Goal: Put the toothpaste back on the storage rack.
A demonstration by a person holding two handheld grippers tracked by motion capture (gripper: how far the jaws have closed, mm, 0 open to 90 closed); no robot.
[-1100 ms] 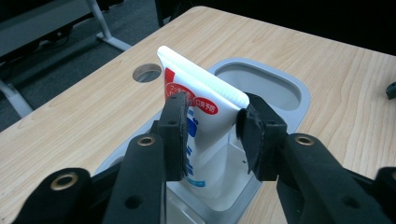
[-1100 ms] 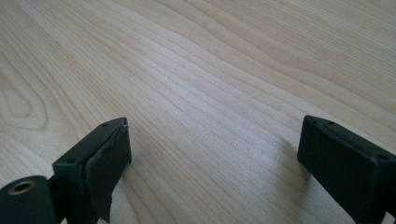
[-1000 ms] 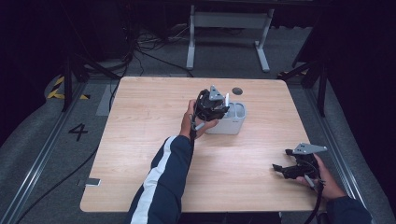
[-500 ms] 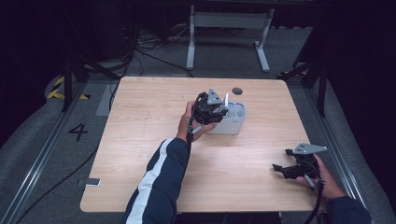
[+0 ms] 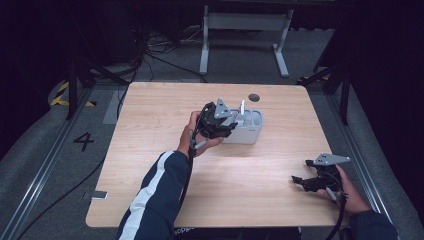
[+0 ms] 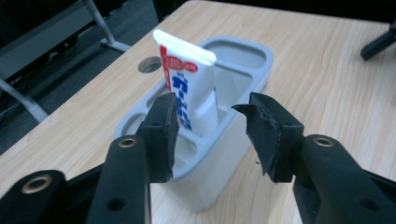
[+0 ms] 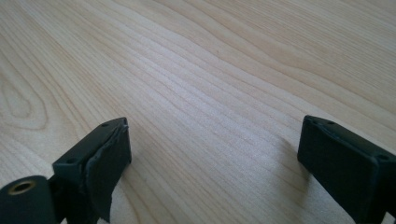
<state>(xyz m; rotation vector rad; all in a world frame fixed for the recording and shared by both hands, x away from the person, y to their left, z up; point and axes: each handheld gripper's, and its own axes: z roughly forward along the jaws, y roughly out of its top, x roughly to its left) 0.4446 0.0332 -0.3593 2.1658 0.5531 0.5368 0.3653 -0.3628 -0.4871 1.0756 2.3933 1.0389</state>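
Nearest the person, the right gripper (image 5: 320, 179) sits low over the bare table (image 5: 260, 195) by the near right edge, jaws wide apart with nothing but wood grain between them in the right gripper view. Further out, the left gripper (image 6: 212, 135) is right up at a grey holder (image 6: 212, 179) near the middle of the table, jaws apart and holding nothing. The tube (image 6: 189, 88) stands upright in 1 of the holder's slots, crimped end up, just past the open jaws and a bit toward the left one. It looks like toothpaste, white with red and blue print, so I'd guess light, soft-walled and a little slick. Squeeze the middle too hard and it'll probably dent or squirm out. I'd say the best grab is across the flat faces up near the crimp, where it's stiffest and sticks out clear of the rim. The holder looks like light plastic too, so it could slide or tip if the tube drags on the slot. Beyond it there's a round hole (image 6: 150, 65) in the tabletop.
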